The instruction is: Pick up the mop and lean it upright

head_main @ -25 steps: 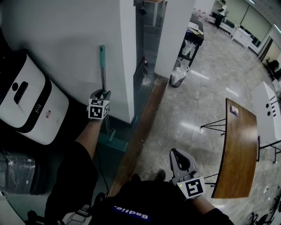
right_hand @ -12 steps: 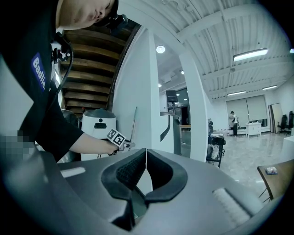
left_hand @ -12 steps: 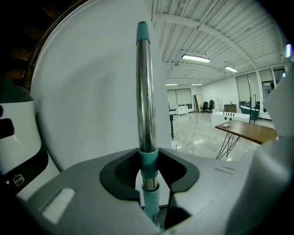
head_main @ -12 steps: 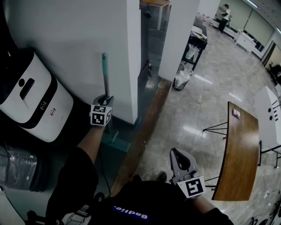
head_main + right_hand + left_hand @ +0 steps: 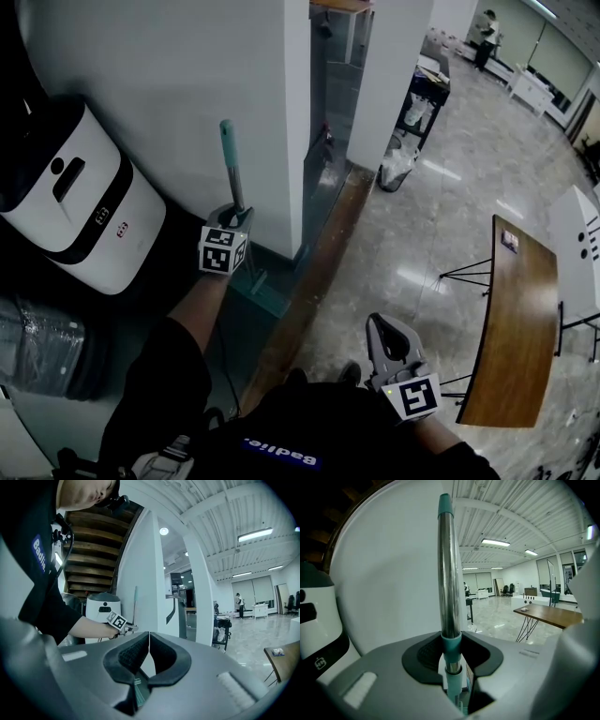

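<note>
a mop (image 5: 231,161) with a shiny metal shaft and a teal grip end is held upright in the grey left gripper (image 5: 240,214), which bears a cube of square markers. in the left gripper view the shaft (image 5: 449,573) is seen rising nearly straight up from between the dark ribbed fingers (image 5: 425,656), which are closed onto it at a teal collar, with a white sleeve just below. the mop's flat teal head (image 5: 263,293) is set on the floor (image 5: 422,234), at the foot of a plain white wall (image 5: 178,75) and near that wall's outer corner. the teal grip end is seen against the wall; whether it touches the wall cannot be told.

the right gripper (image 5: 385,330) is held low, in front of the person's dark-clothed body and well apart from the mop. its fingers (image 5: 133,654) are brought together edge to edge, and nothing is held between them. beyond them, in the right gripper view, the left gripper and the mop shaft are seen before the wall.

a white and black rounded machine (image 5: 80,202) stands at the left along the same wall. a brown wooden table (image 5: 520,319) on thin black legs is placed on the glossy floor at the right. a black trolley (image 5: 424,89) stands past a white pillar (image 5: 389,66), and a person (image 5: 489,28) is seen far back.
</note>
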Motion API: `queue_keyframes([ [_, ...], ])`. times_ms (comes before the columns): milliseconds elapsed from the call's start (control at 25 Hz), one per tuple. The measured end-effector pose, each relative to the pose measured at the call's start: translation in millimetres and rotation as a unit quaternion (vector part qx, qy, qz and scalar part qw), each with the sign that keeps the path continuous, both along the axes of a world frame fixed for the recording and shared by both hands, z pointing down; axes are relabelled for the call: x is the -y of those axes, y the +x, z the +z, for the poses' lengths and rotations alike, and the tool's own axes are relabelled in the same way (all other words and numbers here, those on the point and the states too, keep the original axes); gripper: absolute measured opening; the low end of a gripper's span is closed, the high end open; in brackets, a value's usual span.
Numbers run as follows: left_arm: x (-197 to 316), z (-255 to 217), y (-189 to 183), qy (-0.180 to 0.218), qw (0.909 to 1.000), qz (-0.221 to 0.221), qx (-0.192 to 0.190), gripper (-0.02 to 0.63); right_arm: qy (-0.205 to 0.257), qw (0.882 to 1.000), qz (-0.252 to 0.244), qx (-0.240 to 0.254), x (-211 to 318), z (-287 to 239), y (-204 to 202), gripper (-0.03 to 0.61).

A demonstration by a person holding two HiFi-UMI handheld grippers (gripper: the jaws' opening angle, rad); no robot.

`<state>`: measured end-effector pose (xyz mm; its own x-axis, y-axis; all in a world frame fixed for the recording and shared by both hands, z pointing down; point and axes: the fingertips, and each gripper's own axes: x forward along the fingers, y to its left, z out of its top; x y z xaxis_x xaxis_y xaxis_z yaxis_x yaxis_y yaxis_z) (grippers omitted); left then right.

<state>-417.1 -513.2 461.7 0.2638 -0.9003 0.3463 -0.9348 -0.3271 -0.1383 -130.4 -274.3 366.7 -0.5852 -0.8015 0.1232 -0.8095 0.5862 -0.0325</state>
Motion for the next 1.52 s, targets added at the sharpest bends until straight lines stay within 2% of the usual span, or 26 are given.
queue_keyframes([
  [240,-15.2,-17.2,22.5,0.016,0.9995,0.023,-0.011,0.132,0.007,1.000,0.003,0.002,-8.3,-4.1,0.1,0.012],
  [680,-45.2,-53.5,99.0,0.043,0.9927,0.109,-0.031,0.133,0.018,0.999,0.027,0.006,-26.3,-10.7,11.2,0.012],
  [1000,-76.3,-78.5,162.8,0.059,0.9799,0.185,-0.045,0.133,0.020,0.999,0.050,0.011,-36.9,-9.9,24.9,0.012],
  [1520,-130.9,-105.1,227.8,0.072,0.9580,0.270,-0.066,0.132,0.023,0.997,0.076,0.015,-55.0,-10.7,41.9,0.012],
])
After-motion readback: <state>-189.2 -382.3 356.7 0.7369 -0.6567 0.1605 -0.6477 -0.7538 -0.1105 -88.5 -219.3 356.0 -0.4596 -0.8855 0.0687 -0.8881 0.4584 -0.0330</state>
